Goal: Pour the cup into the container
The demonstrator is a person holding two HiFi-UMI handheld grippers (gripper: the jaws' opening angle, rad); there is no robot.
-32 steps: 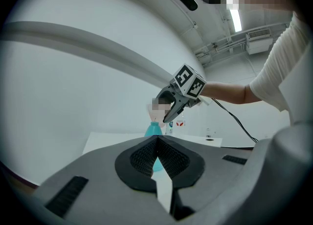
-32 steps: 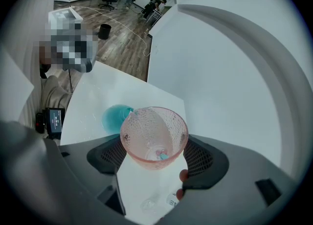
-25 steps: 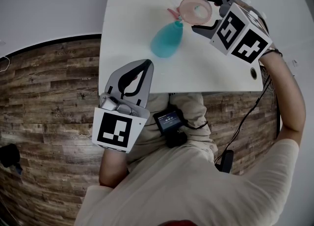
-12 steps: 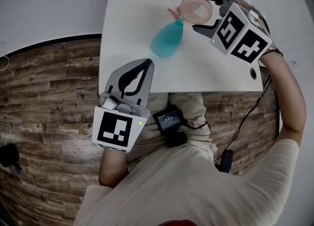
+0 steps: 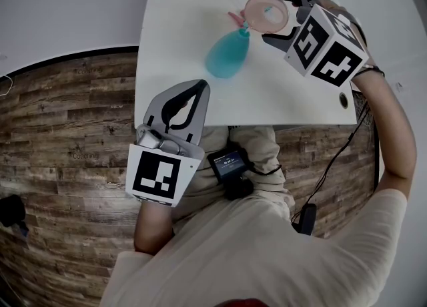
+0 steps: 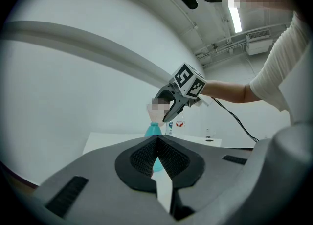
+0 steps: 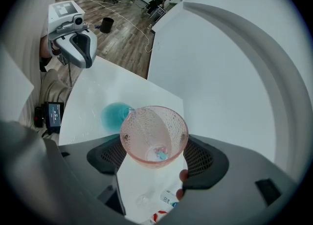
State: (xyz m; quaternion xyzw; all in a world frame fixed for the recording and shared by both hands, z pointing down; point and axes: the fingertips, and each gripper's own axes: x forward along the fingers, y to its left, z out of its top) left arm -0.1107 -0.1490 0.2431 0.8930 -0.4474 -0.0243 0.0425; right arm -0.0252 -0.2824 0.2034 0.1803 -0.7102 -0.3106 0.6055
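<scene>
- Working over a white table (image 5: 200, 32) above wood-plank flooring.
- Clamping the right gripper (image 5: 277, 15) fingers (image 7: 205, 158) around a pink cup (image 5: 265, 13) near the table's far edge.
- Tipping the cup mouth-down toward the neck of the upright teal container (image 5: 227, 55), just beside and below it.
- Carrying only a few small bits (image 7: 159, 154) in the cup's bottom; container's contents not discernible.
- Hovering the left gripper (image 5: 199, 85) at the near edge, fingers (image 6: 142, 158) closed on nothing, well apart.

A white table (image 5: 173, 45) stands on wood-plank floor (image 5: 67, 132), small screen device (image 5: 229, 163) near its edge.
</scene>
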